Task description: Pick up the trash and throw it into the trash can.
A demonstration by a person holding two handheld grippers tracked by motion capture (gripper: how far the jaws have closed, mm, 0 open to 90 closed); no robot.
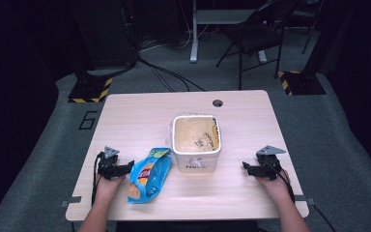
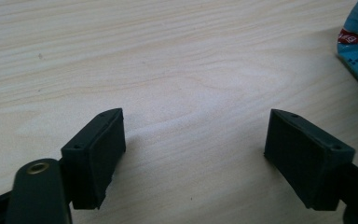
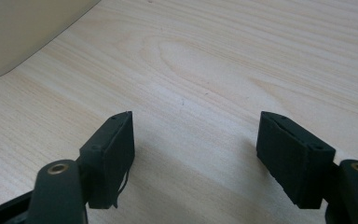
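The left gripper [image 1: 125,166] is seen resting near the tabletop's [image 1: 140,111] front left corner, jaws spread wide over bare wood, nothing held. Just beside it, a blue chip bag [image 1: 148,176] is laid flat, its long axis running from the front edge up toward the tub, printed face upward. At centre, a white tub [image 1: 196,163] is shown open, a pale lining inside. Toward the right edge, the right gripper [image 1: 247,168] is likewise held wide and empty.

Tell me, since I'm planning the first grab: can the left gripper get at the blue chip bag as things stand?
Probably yes. The left gripper rests on the table with jaws open, right beside the blue chip bag, and nothing lies between them.
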